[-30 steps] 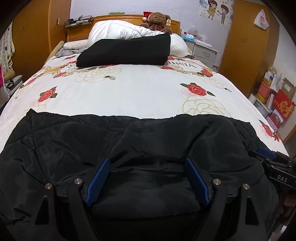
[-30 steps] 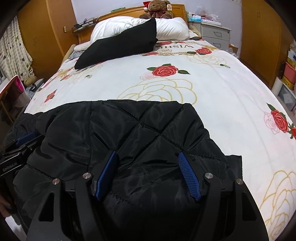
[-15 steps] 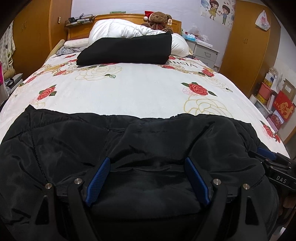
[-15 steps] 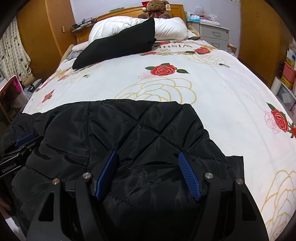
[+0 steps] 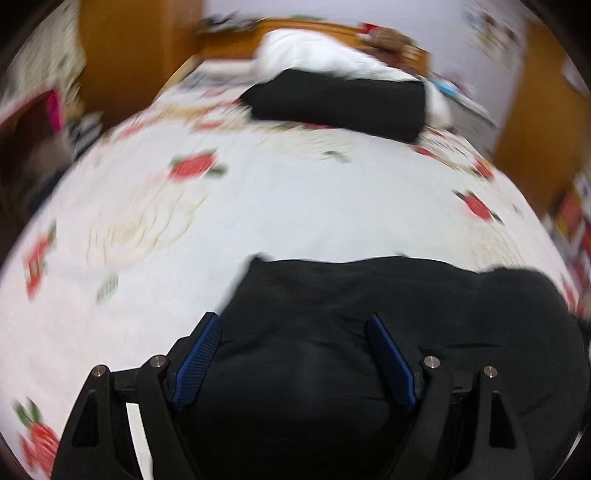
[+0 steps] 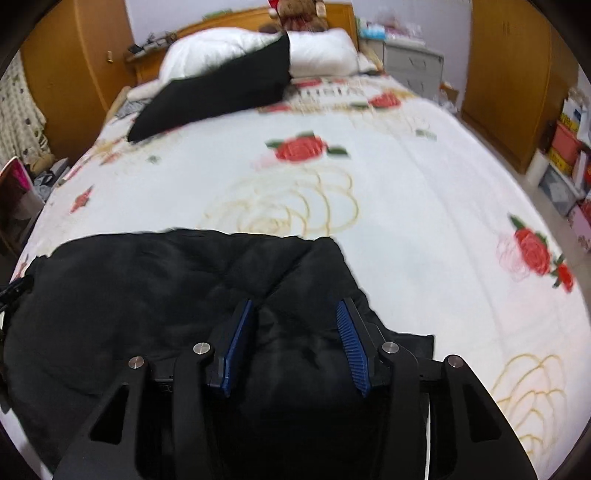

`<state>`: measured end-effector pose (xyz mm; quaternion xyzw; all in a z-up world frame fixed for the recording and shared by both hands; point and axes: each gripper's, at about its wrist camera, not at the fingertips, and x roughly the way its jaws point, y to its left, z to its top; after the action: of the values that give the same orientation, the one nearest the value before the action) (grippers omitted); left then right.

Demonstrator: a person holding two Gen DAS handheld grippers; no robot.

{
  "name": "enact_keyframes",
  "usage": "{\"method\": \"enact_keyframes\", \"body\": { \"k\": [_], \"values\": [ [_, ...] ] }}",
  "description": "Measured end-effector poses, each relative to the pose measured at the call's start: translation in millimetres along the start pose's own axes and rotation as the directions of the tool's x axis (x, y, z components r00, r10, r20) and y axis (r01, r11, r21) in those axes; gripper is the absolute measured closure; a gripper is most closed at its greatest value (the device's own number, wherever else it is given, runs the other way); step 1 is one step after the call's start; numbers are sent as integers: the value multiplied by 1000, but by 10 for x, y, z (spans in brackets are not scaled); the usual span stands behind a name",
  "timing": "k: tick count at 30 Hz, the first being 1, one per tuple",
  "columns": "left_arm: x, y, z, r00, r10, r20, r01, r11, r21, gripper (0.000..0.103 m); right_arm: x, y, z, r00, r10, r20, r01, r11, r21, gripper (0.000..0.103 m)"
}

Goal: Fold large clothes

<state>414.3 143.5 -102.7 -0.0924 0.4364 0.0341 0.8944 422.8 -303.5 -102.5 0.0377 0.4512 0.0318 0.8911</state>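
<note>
**A:** Jacket [image 6: 155, 295] status? One black padded one, bunched on the bed [image 6: 406, 229] right under both grippers, near edge.

**B:** Fold looks partway at best. It's a lumpy heap, not a flat packet. Left view shows its left edge just past the left finger, bare sheet beyond that. Can't see sleeves or hem, so can't say which folds are in.

**A:** Right gripper [image 6: 295, 332]?

**B:** Jaws have just been closing, now about half apart. A ridge of jacket fabric sits between the pads. Whether the pads actually press it, I can't tell; probably pinching up a handful.

**A:** Left gripper [image 5: 291, 354]?

**B:** Jaws wide apart, jacket bulging between the fingers, not clamped as far as I can see. That view is heavily blurred.

**A:** Left to do?

**B:** My read: get a firm grip, flatten, finish the folds, tidy it.

**A:** Counts?

**B:** Jacket: one. Grippers: two. Far ahead of the grippers, one folded black item [image 6: 221, 96] against white pillows [image 6: 317, 51], one teddy [image 6: 295, 14] at the headboard.
</note>
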Motion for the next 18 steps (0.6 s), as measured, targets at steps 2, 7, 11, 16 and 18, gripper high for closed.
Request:
{"method": "enact_keyframes", "body": {
  "k": [2,7,11,16,18],
  "values": [
    [161,184,-62,998,-66,-20,63,992,-108,15,109,-19,-20,1000,-1,0,1,1000,9,55],
    [313,70,-79,999,-26,-24,24,996,-89,13,266,28,-6,999,-38,-18,38,999,-2,55],
    [80,65,-17,1000,-13,-27,12,998,-64,17,18,52,29,998,-60,-13,60,998,-14,55],
    [-627,116,-134,993,-52,107,52,999,5,19,-682,37,-158,992,24,120,-23,1000,-8,55],
    [-893,156,-301,985,-75,154,72,997,25,19,-908,62,-320,986,58,153,-56,998,-19,55]
  ]
}}
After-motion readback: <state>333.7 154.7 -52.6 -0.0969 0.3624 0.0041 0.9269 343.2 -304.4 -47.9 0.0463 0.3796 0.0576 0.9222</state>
